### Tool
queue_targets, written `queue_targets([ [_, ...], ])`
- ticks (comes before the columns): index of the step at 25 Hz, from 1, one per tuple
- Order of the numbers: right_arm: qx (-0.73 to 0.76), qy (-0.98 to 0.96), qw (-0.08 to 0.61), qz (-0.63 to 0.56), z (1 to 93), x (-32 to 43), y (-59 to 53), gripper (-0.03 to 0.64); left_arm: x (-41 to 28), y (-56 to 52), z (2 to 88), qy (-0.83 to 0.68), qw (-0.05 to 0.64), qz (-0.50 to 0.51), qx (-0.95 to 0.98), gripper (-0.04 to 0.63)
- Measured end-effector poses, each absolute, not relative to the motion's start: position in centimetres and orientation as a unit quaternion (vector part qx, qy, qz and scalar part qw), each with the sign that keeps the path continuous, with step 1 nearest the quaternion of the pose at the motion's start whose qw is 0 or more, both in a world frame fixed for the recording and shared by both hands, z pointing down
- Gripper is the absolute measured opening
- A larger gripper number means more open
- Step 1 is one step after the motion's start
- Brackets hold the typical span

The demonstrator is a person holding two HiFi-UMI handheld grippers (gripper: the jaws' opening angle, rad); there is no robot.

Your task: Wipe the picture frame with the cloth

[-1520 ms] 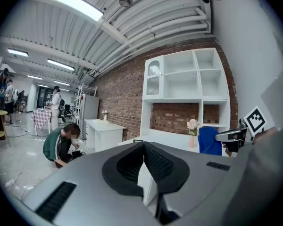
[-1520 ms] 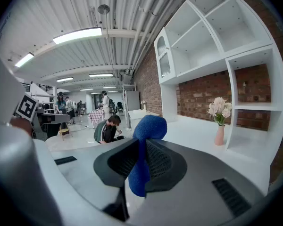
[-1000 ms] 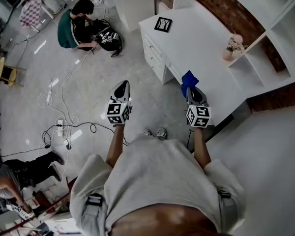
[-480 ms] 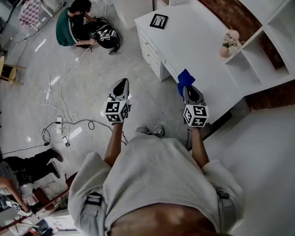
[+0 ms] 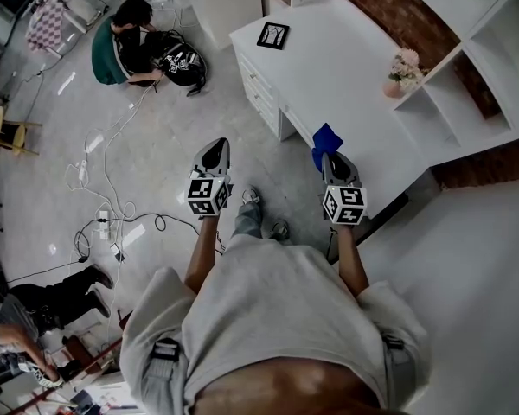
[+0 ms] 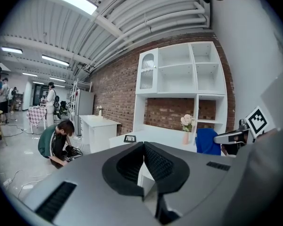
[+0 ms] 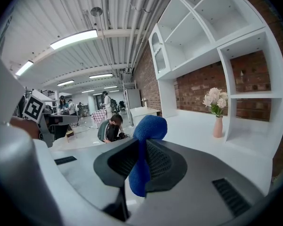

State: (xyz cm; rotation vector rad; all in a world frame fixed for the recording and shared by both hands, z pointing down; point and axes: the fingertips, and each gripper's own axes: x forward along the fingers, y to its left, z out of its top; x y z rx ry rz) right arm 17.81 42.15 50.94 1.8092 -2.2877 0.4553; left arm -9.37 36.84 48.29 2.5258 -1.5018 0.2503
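Our right gripper [image 5: 328, 156] is clamped on the cloth [image 5: 327, 136]. In the right gripper view its 2 jaws pinch the blue cloth [image 7: 148, 128] between their ribbed pads. A rounded bunch of it stands above the jaw tips and a narrower tail hangs down between them, so the cloth's long axis runs up and down along the jaws. This gripper hangs over the near edge of the white desk [image 5: 346, 76].

Our left gripper [image 5: 214, 148] is closed on nothing. In the left gripper view its jaws [image 6: 143, 149] meet at the tips with only a narrow gap lower down, and it hangs over the floor, beside the desk.

Each gripper's cube carries black-and-white square markers, and we can read no words on them.

We see the picture frame [image 5: 273, 35] lying flat near the far left corner of the desk, well apart from both grippers. Its border is dark and its print is too small to read. It looks nearly square, so we cannot tell its long axis. A pink vase of flowers [image 5: 399, 73] stands by the shelves [image 5: 493, 50]. A person [image 5: 119, 43] crouches on the floor beyond the desk.
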Motion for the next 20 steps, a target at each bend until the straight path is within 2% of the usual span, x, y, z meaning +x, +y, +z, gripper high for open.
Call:
queue_targets([
  [20, 0.623, -0.762, 0.111, 0.136, 49.3, 12.5, 25.4, 0.06, -14.7, 20.4, 48.8, -0.497, 0.116, 0.057, 0.858, 0.015],
])
